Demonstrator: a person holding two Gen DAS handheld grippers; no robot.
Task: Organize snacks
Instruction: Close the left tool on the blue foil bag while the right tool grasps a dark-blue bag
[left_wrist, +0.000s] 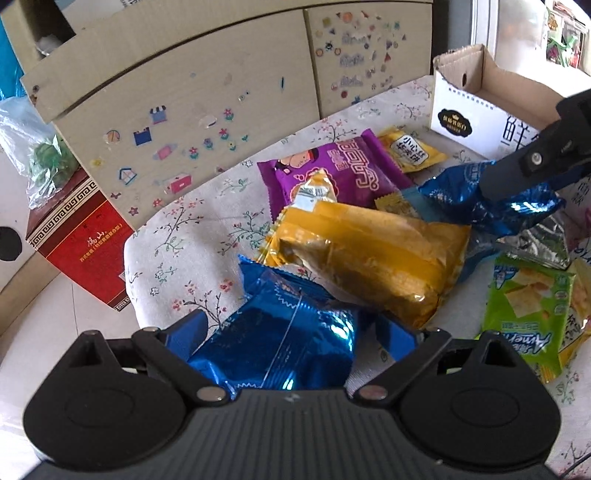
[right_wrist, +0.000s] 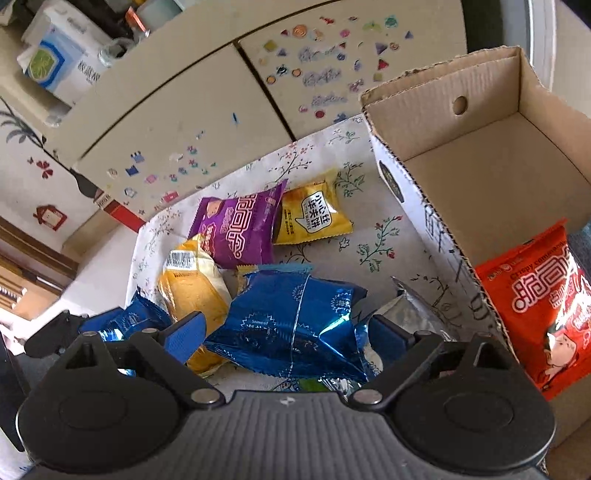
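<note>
Snack packets lie in a heap on the floral tablecloth (left_wrist: 177, 258). My left gripper (left_wrist: 291, 332) has its jaws wide around a blue foil packet (left_wrist: 280, 339); whether they press it is unclear. A long yellow packet (left_wrist: 369, 254) lies just beyond, with a purple packet (left_wrist: 340, 170) and a small yellow packet (left_wrist: 410, 147) behind. My right gripper (right_wrist: 288, 332) has its jaws wide around a second blue foil packet (right_wrist: 295, 317), which also shows in the left wrist view (left_wrist: 480, 199). A cardboard box (right_wrist: 480, 155) at right holds a red snack bag (right_wrist: 535, 302).
A green packet (left_wrist: 524, 306) and a silver one (left_wrist: 535, 240) lie at the heap's right. A stickered cabinet (left_wrist: 221, 92) stands behind the table. A red carton (left_wrist: 81, 243) sits on the floor at left, beyond the table's edge.
</note>
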